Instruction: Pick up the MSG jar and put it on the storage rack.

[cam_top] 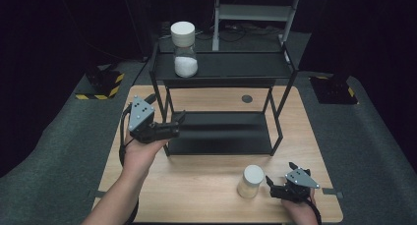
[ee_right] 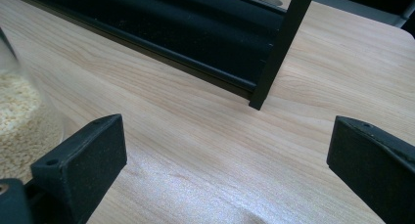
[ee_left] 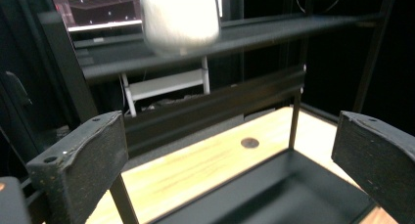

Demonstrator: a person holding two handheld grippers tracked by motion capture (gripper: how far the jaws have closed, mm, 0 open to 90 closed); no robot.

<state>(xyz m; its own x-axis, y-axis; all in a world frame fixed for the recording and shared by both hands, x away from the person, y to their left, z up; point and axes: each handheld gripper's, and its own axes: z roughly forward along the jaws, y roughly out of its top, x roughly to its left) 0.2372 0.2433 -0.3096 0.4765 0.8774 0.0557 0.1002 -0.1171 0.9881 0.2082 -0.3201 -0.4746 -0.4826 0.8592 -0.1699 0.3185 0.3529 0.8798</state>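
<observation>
Overhead, smooth white-lidded glass jar [cam_top: 185, 49], granular contents.

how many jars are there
2: one jar on the rack's top shelf, left end; a second jar on the table beside the right gripper.

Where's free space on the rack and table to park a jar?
Free: top shelf right of the white-powder jar; the whole lower shelf; table front-left. Crowded: front-right, where the short jar stands beside the right gripper, and the rack's left end at the left gripper.
</observation>
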